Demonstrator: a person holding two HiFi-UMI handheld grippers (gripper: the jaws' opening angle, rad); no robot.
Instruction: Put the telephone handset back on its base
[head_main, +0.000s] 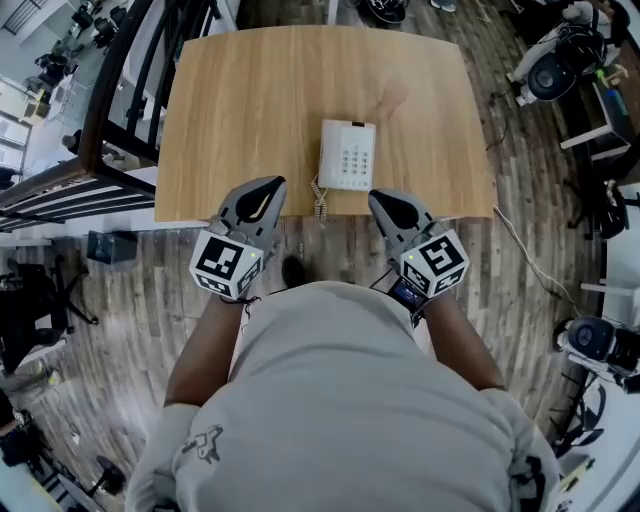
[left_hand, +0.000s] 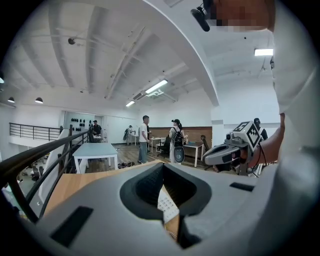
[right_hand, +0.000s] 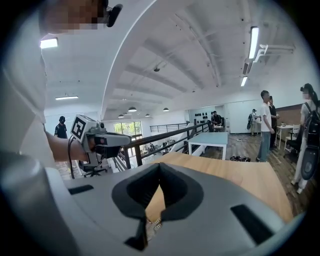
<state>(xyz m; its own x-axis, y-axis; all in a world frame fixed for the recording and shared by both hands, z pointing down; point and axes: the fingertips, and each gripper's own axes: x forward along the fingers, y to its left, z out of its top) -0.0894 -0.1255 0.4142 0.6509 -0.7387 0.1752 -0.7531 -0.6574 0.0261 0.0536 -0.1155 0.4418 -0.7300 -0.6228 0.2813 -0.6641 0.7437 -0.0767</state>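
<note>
Left gripper, jaws together and empty; centre, the telephone near the table edge, handset apparently seated on its base, so needing no hold; right gripper, likewise closed and empty.

Bright, even light from ceiling strip lamps; gripper views bulge, with black vignetted corners.
</note>
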